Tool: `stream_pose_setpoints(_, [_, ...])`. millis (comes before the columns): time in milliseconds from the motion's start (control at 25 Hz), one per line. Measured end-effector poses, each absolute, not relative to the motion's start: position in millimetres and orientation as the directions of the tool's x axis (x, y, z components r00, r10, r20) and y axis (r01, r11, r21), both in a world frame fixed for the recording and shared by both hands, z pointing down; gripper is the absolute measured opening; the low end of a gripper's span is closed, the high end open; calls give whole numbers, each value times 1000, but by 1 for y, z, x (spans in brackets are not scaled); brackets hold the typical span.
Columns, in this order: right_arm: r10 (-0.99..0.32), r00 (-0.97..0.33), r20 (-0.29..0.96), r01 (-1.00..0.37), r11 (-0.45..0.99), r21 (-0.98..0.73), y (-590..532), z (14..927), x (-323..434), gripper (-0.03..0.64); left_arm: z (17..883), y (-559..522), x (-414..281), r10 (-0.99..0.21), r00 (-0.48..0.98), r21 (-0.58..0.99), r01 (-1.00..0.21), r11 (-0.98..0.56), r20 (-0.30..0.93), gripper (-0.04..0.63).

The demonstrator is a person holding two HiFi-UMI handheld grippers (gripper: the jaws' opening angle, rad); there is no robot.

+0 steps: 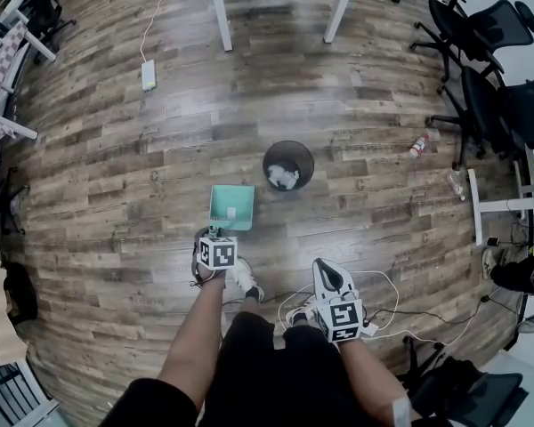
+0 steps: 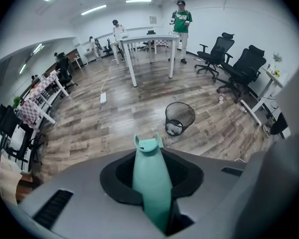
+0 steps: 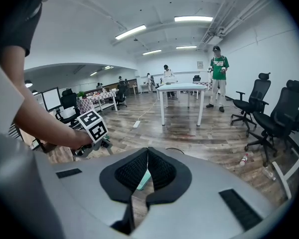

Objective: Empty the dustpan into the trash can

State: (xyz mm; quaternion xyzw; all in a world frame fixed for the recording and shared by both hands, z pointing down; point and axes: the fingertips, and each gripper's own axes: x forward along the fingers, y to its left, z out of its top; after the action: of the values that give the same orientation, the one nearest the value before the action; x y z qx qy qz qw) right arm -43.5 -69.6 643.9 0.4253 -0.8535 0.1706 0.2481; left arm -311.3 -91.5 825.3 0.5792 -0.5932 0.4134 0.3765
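A teal dustpan (image 1: 231, 207) sits low over the wood floor, just left of and nearer to me than the black mesh trash can (image 1: 288, 165), which has white crumpled paper inside. My left gripper (image 1: 215, 233) is shut on the dustpan's teal handle (image 2: 152, 183), which runs up between its jaws. In the left gripper view the trash can (image 2: 180, 117) stands ahead and slightly right. My right gripper (image 1: 324, 265) hangs apart to the right with its jaws shut and nothing in them. A strip of the dustpan (image 3: 144, 179) shows behind its closed pads.
White table legs (image 1: 218, 12) stand at the far side, and black office chairs (image 1: 481, 69) line the right. A power strip (image 1: 149, 75) and its cord lie on the floor at left, a bottle (image 1: 418, 145) at right. Cables (image 1: 383, 296) trail by my feet. A person in green (image 2: 181, 21) stands far off.
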Motion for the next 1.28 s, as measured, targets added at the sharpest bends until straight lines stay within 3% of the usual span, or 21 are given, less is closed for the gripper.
stream_pose_setpoints(600, [-631, -522, 575, -802, 592, -79, -65, 647, -50, 25, 840, -84, -315, -356, -37, -42, -999, -7, 934, 104])
stream_pose_setpoints(800, [-627, -539, 563, -788, 612, -73, -67, 641, -63, 23, 834, -83, -314, -381, 12, 6, -1000, -18, 924, 246])
stream_pose_setpoints(1040, [-605, -576, 549, -759, 646, -85, -63, 644, -79, 23, 804, -88, -318, -442, 36, 30, -999, -21, 896, 297])
stream_pose_setpoints(1280, [-587, -627, 512, -719, 689, -92, -63, 634, -106, 23, 729, -95, -328, -585, 9, 8, -1000, -5, 811, 302])
